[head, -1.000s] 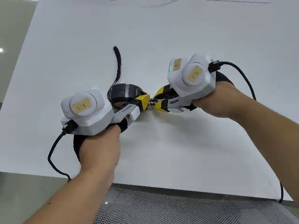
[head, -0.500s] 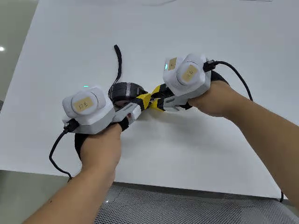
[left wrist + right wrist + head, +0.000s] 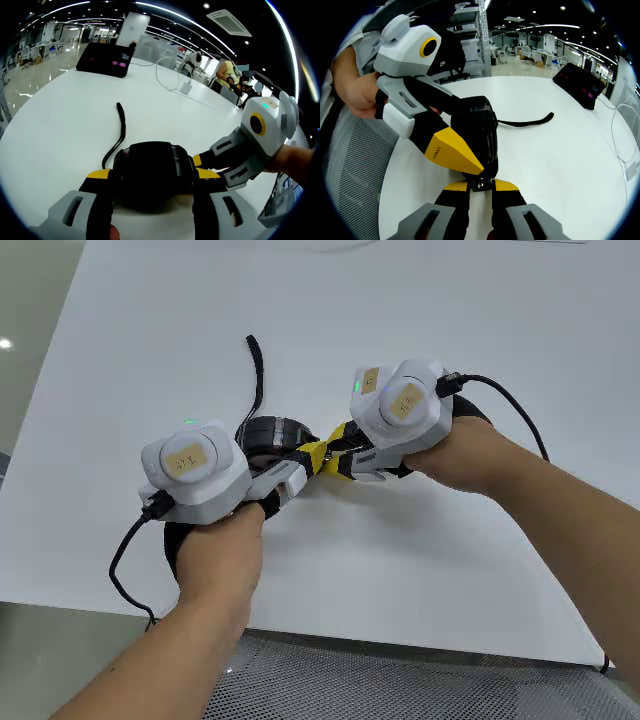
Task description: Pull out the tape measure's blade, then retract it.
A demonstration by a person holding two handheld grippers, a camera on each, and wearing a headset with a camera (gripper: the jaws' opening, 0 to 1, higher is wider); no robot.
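A: Entry, left: left gripper (image 3: pixel 153 173), jaws clamped across the black tape measure (image 3: pixel 268 432), which sits on the white table (image 3: pixel 420 560), its strap (image 3: pixel 252 370) trailing away.
B: Right: right gripper (image 3: pixel 337 452), jaws pinched together on the blade hook (image 3: pixel 482 187) at the case mouth.
A: Progress?
B: No blade length drawn; pull and retraction both seemingly outstanding.
A: Views?
B: Right gripper view gives the hook pinch plainly; head view leaves it unclear.
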